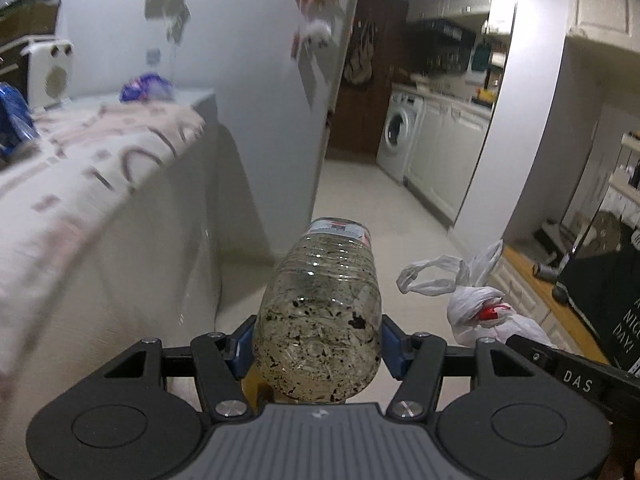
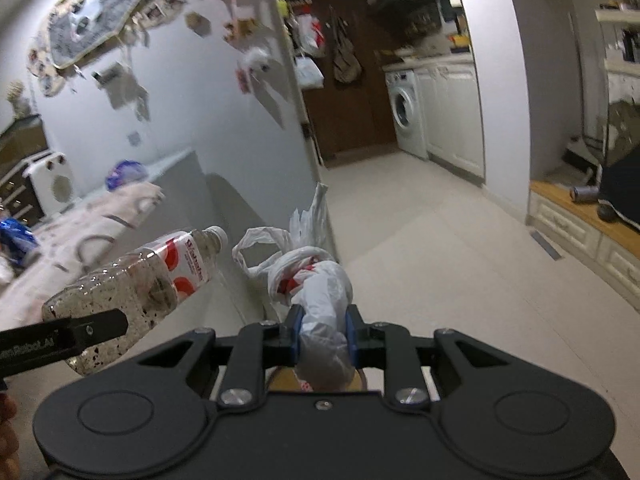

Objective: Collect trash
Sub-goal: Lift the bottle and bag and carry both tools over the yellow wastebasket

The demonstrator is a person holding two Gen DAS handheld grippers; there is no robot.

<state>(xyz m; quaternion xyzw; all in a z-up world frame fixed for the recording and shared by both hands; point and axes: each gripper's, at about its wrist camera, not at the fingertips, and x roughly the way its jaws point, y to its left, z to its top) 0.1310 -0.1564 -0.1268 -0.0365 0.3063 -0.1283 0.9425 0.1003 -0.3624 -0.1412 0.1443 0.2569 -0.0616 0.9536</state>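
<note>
— Where is the left gripper [image 1: 318, 342]?

— Held out level above the floor, its blue-padded fingers [image 1: 394, 346] spread wide and clamped on the fat body of a plastic bottle [image 1: 320, 312].

— And the right gripper [image 2: 323, 334]?

— Alongside it (just to the right), fingers [image 2: 294, 334] drawn much closer together, pinching the neck of a white plastic bag [image 2: 320, 300]. Both point forward, well clear of each other.

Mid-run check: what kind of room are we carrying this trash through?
Likely a home kitchen or utility area: a front-loading washing machine under a counter, white cabinets, and a fridge door covered in magnets.
</note>
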